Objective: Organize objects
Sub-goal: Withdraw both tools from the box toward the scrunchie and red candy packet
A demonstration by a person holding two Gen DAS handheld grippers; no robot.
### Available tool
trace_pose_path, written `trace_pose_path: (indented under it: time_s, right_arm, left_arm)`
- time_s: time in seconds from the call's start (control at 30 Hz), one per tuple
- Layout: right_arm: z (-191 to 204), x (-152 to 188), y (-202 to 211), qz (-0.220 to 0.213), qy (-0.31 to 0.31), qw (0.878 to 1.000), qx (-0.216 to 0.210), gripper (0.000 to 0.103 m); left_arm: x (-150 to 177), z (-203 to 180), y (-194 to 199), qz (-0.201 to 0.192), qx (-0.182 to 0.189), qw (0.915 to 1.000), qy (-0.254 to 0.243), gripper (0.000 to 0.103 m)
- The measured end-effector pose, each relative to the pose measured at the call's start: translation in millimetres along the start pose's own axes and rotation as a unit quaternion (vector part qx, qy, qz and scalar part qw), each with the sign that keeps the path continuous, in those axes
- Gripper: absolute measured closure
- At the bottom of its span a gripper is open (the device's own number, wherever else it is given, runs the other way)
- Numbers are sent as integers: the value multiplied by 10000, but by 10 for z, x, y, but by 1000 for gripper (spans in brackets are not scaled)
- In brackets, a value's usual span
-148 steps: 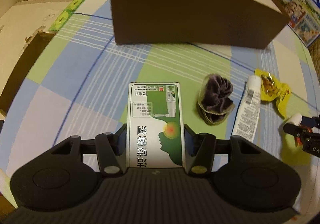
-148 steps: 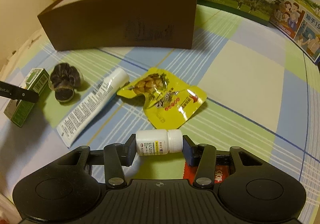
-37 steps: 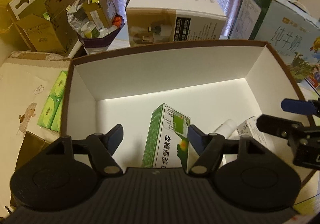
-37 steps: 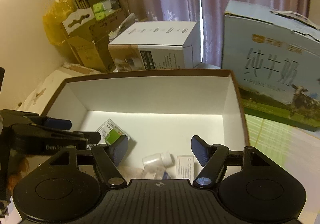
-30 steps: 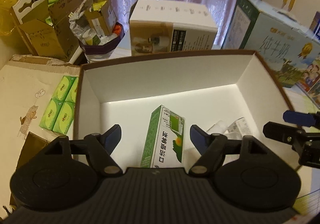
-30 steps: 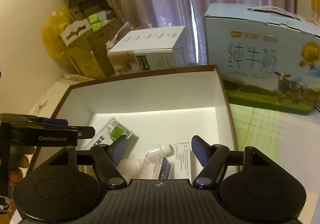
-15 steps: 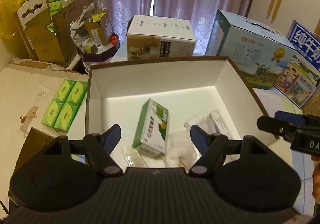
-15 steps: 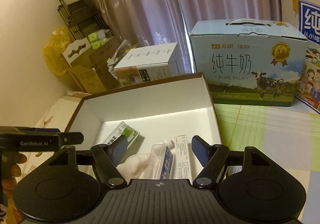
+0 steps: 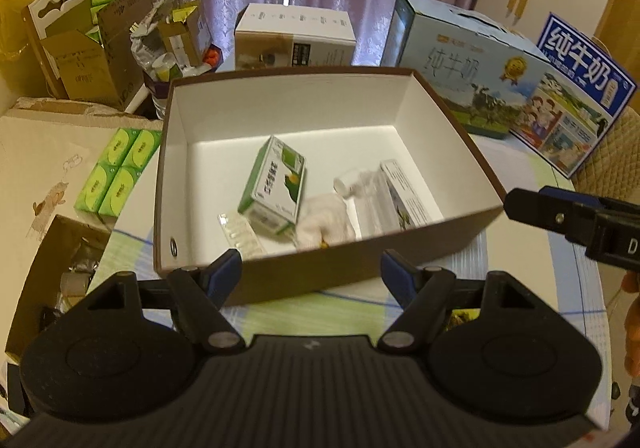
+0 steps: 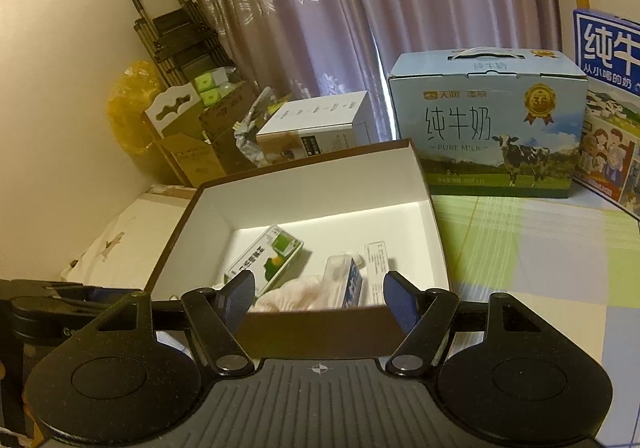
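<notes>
Green medicine carton (image 9: 276, 184) and white bottle (image 9: 350, 184) lay inside the brown box (image 9: 320, 272); our left gripper (image 9: 311, 268) and right gripper (image 10: 319, 294) stood wide, empty; we judged next a fresh pick from the checked tablecloth (image 10: 532, 248).

We see a table (image 9: 532, 260) covered with a checked cloth of green, blue and pale squares. On it stands an open brown box (image 9: 320, 272) with a white inside, and behind that, toward the curtain, a white carton (image 9: 296, 34). At the far right of the table a pale blue milk carton (image 10: 488, 124) stands upright, with a darker blue milk box (image 9: 580, 88) just beside it.
</notes>
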State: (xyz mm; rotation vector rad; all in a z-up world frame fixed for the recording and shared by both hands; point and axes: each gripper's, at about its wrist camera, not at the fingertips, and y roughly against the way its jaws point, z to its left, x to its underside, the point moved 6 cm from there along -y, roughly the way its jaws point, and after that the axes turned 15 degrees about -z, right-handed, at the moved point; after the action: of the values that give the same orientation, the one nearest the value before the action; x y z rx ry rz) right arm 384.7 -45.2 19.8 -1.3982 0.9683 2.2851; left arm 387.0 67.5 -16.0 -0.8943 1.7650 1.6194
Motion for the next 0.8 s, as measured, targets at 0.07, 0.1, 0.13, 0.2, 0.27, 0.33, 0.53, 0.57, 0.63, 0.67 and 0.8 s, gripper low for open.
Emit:
trace_pose_path:
  time_s: [0.07, 0.1, 0.13, 0.2, 0.27, 0.33, 0.53, 0.57, 0.63, 0.67, 0.8]
  right_arm:
    - [9, 19, 66, -14, -11, 10000, 2, 35]
    - [8, 30, 97, -16, -34, 10000, 4, 35]
    - [0, 41, 121, -12, -61, 10000, 5, 35]
    - [-8, 80, 168, 6, -103, 9999, 12, 35]
    - [0, 134, 218, 47, -119, 9999, 8, 35]
    - [8, 194, 269, 101, -124, 9999, 8, 35]
    - [44, 374, 445, 240, -180, 9995, -40, 35]
    - [45, 399, 470, 256, -186, 9995, -42, 35]
    - [44, 463, 530, 298, -196, 9994, -34, 35]
    - [40, 492, 552, 328, -204, 9993, -20, 35]
    - [7, 619, 644, 444, -240, 9987, 44, 35]
  left_arm:
    - [49, -15, 49, 21, -2, 10000, 1, 29]
    - [79, -21, 67, 47, -5, 10000, 12, 29]
    - [110, -27, 84, 77, 0, 10000, 19, 29]
    - [177, -52, 113, 135, 13, 9999, 18, 29]
    - [262, -78, 142, 204, 17, 9998, 6, 29]
    - [346, -105, 160, 268, 26, 9996, -4, 29]
    - [560, -164, 217, 405, -14, 9992, -51, 29]
    - [589, -173, 228, 420, -30, 9991, -64, 29]
    - [646, -196, 253, 455, -37, 9989, -83, 29]
    - [674, -206, 263, 479, -33, 9988, -76, 29]
    - [782, -239, 305, 568, -26, 9983, -84, 29]
